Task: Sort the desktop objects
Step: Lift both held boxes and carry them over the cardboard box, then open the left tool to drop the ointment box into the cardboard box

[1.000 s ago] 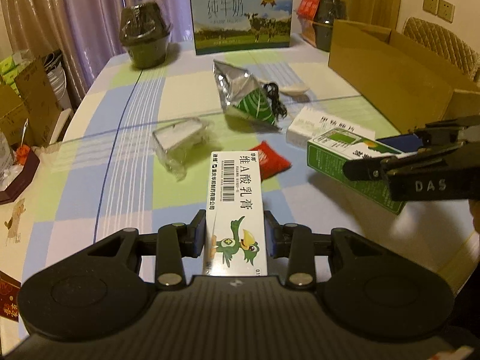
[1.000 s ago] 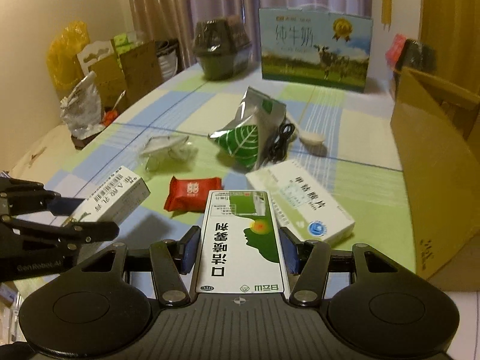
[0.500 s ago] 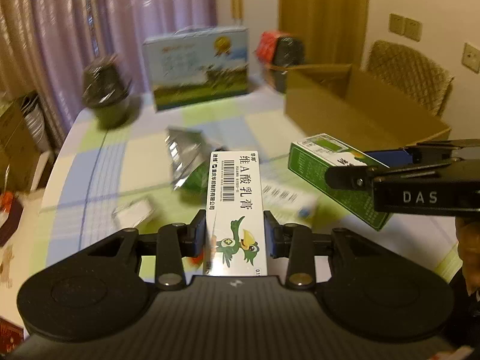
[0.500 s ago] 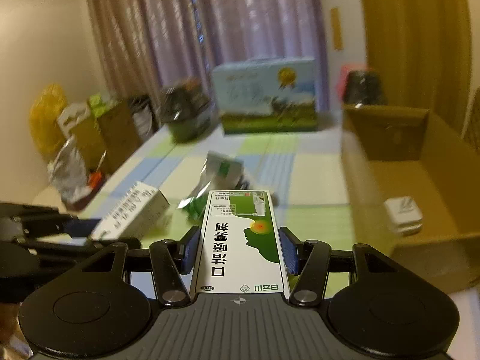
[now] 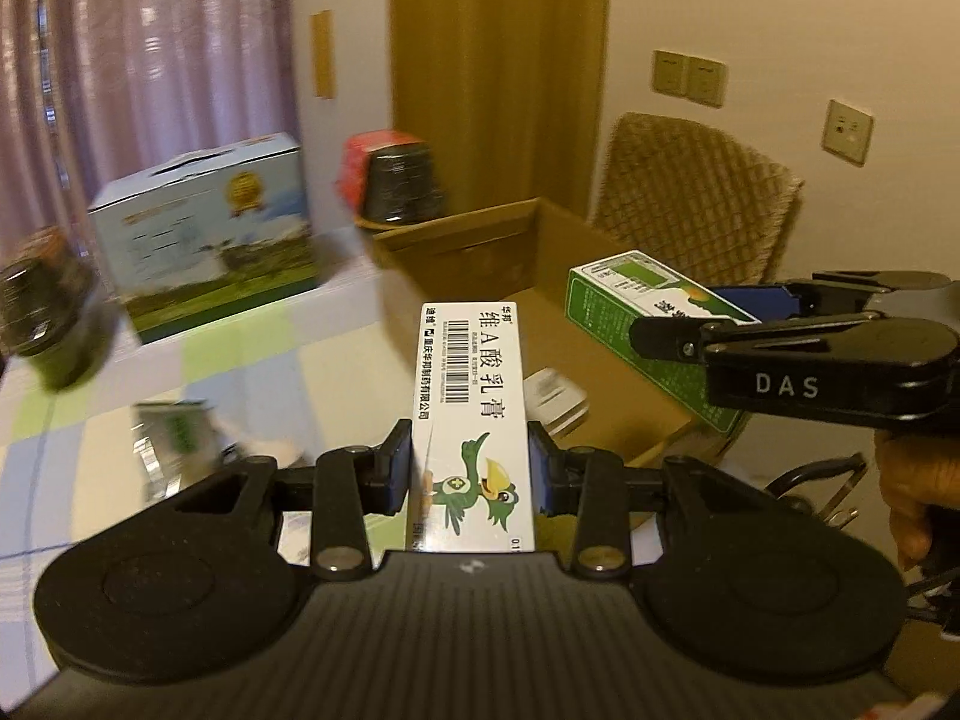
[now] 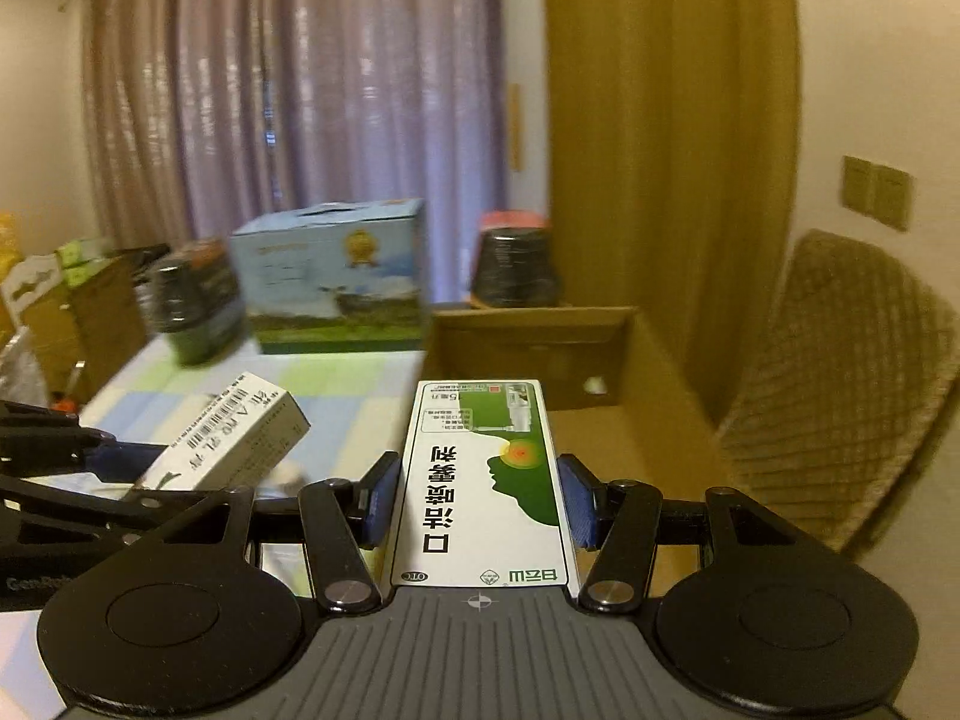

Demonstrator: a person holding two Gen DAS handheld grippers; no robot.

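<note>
Two grippers, left gripper [image 5: 471, 474], right gripper [image 6: 477, 501], two boxes, white box [image 5: 471, 420], green box [image 6: 480, 480]

Open cardboard box [image 6: 600, 420] mostly bare inside, wicker chair [image 6: 840, 372] crowding its far side, milk carton [image 5: 204, 240] behind

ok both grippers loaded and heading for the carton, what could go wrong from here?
1. The left gripper and right gripper are close together near the cardboard box; they could bump on release.
2. The white ointment box sticks far out past the fingers, so it may catch the near wall.
3. The green spray box could land on the small white item already inside.
</note>
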